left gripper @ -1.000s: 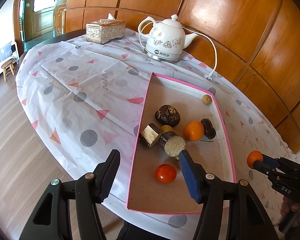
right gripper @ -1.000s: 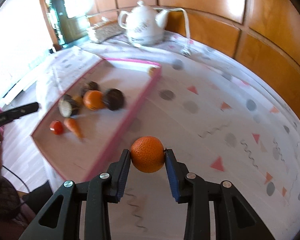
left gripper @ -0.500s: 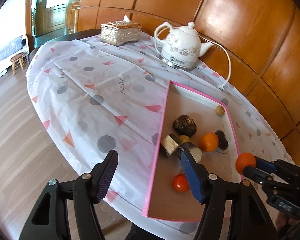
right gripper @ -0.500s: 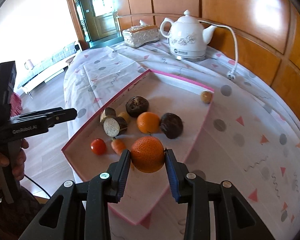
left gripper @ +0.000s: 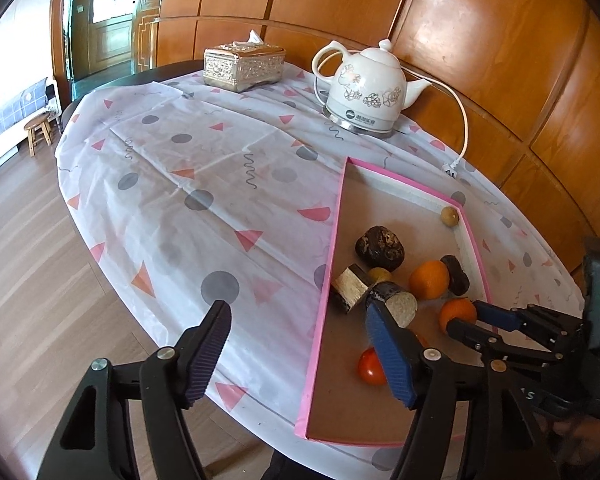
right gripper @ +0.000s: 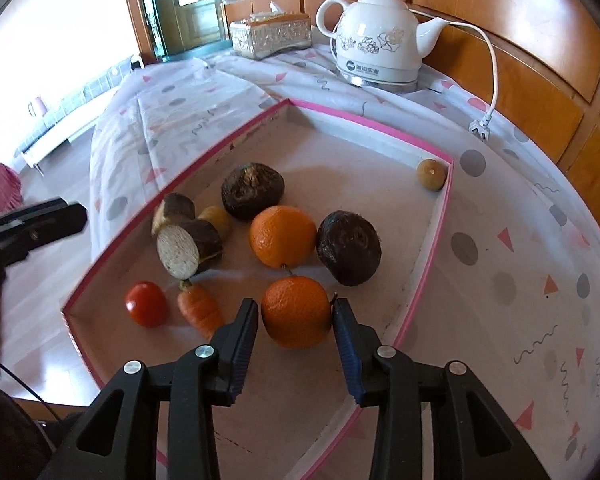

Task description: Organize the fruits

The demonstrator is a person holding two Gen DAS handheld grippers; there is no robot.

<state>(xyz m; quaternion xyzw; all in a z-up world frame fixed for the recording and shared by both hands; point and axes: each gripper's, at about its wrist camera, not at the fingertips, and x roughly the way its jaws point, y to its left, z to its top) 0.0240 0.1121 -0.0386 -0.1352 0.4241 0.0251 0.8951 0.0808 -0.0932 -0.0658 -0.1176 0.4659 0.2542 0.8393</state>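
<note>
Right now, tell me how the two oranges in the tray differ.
The near orange sits between the right tongs, whose jaws have just been opening and show a gap on either side; the far orange lies free. The far orange is flanked by two dark brown fruits; the near orange is beside the carrot. Both are round, orange and inside the pink-rimmed tray.

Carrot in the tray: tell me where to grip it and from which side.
Grip the carrot across its thick ribbed middle, coming straight down from above. It lies flat on the tray floor with gaps to the tomato on one side and the nearer orange on the other; its stem end nearly touches the cut root piece, so endwise looks cramped.
</note>
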